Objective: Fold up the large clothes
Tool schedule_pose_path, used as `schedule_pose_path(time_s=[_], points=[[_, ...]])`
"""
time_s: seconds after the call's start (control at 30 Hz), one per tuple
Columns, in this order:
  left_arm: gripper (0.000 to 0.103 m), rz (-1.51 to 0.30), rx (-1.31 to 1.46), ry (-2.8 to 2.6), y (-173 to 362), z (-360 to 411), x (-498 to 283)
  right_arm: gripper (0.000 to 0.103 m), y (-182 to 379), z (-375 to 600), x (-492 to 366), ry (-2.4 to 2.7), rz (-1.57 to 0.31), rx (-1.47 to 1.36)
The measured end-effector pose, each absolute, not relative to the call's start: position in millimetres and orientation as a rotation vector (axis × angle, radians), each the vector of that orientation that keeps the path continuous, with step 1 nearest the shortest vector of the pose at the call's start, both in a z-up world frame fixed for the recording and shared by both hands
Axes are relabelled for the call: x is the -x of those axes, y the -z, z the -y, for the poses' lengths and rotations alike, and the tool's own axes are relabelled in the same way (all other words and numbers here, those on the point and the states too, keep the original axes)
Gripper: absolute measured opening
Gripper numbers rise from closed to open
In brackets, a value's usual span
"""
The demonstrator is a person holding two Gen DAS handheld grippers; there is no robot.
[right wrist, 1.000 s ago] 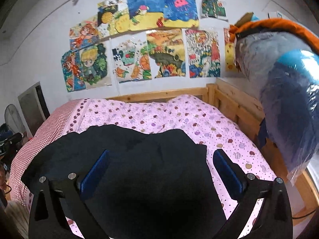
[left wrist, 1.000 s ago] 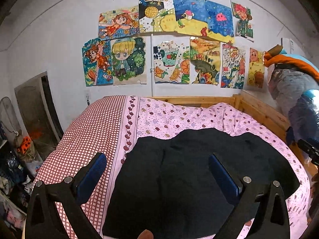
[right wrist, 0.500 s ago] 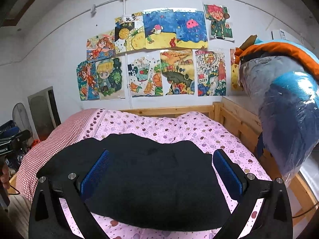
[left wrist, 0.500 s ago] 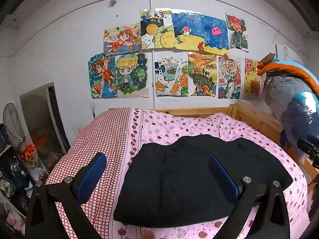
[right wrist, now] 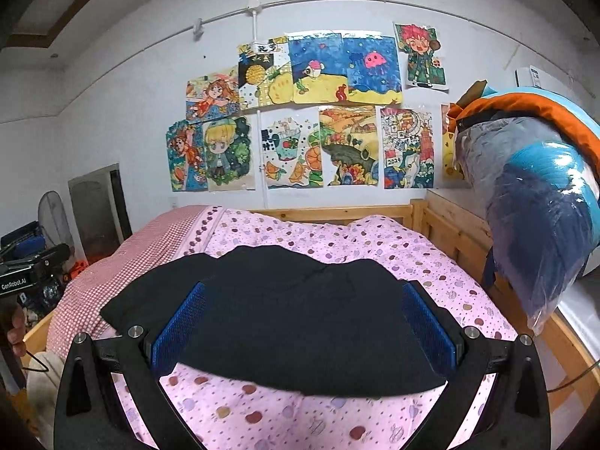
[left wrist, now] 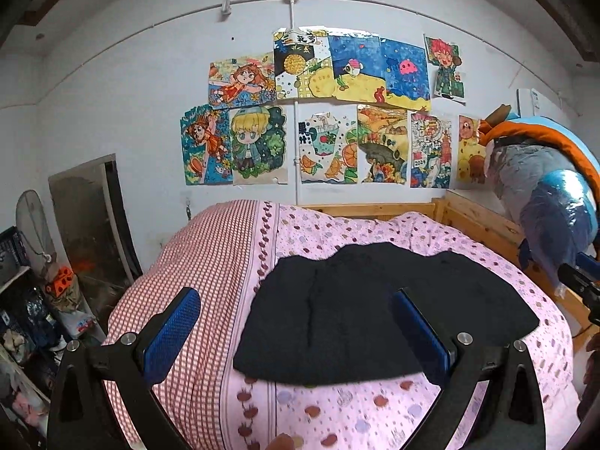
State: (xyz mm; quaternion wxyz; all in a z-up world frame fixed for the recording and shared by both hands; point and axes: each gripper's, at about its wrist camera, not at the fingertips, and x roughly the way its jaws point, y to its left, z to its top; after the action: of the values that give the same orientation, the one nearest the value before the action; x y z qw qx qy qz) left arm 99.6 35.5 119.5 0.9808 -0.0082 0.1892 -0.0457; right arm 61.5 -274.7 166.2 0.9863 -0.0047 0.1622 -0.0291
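Observation:
A black garment (left wrist: 360,311) lies folded flat on the pink spotted bedcover (left wrist: 375,232); it also shows in the right wrist view (right wrist: 285,311). My left gripper (left wrist: 296,322) is open and empty, held back from the garment's near left part. My right gripper (right wrist: 303,322) is open and empty, held back over the garment's near edge. Neither gripper touches the cloth.
The bed has a wooden frame (right wrist: 446,221) at the far and right sides. A red checked cover (left wrist: 195,262) lies on the bed's left. Bagged clothes (right wrist: 540,202) hang at the right. Clutter and a fan (left wrist: 33,225) stand at the left. Drawings (left wrist: 337,120) cover the wall.
Both grippers have drawn back and up from the garment. The garment lies still and more of the bedcover shows in front of it.

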Motion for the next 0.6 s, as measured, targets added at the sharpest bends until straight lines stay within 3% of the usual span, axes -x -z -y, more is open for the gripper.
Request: schedule_pose_path(time_s=[0.6], points=[[0.103,-0.373,0.033,0.081,-108,-51,-30,0.101,-156,236,2,0.007,-0.314,0.026]])
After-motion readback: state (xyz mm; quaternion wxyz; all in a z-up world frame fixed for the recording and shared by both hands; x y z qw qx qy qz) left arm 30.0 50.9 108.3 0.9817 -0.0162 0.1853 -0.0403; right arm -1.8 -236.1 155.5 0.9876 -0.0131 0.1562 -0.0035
